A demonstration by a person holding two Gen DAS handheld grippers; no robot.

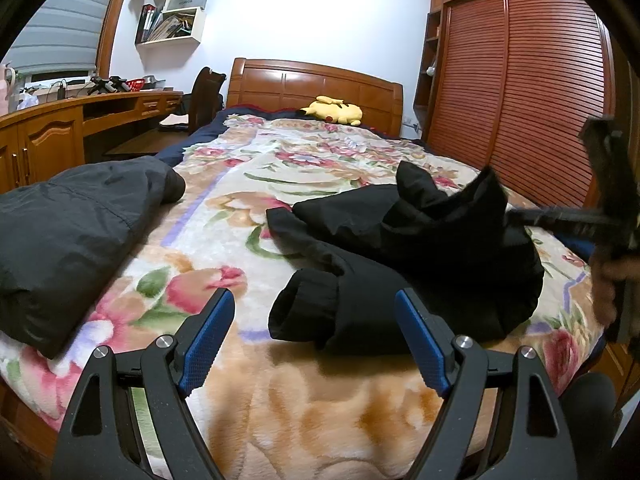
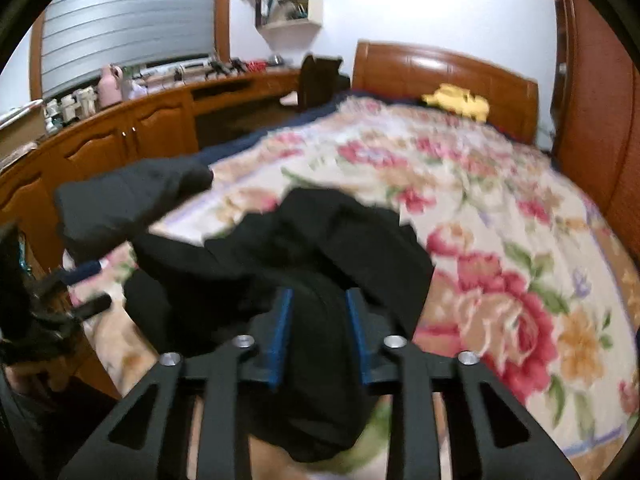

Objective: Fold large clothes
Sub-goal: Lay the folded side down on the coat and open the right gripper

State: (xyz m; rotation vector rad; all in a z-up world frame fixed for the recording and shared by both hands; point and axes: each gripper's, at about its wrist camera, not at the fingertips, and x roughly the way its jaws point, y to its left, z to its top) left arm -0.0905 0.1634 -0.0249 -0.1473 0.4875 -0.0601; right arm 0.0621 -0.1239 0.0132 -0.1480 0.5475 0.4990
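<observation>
Floral blanket [image 1: 256,420] covers the bed [image 1: 316,84] in a wood-panelled bedroom, where a crumpled black jacket [image 1: 420,256] is seen lying toward the foot of the mattress, one cuffed sleeve [image 1: 304,312] spilled toward the near edge. A second dark garment [image 1: 68,240] is set apart on the left side of the bed. A yellow plush toy [image 1: 334,110] is seen by the headboard. The right gripper [image 2: 320,344] is clenched on a bunch of the jacket's fabric, which is pinched between its blue pads [image 2: 282,340] and lifted into a peak. The left gripper [image 1: 316,344] is held spread wide and empty above the blanket, just short of the sleeve. The jacket is judged to be only at the spreading-out stage. For the step to be done well, the loose sleeve or opposite hem should be taken by the free gripper, and the fabric drawn taut and laid flat before any fold is made; a thick bunched grasp could let layers slip.
</observation>
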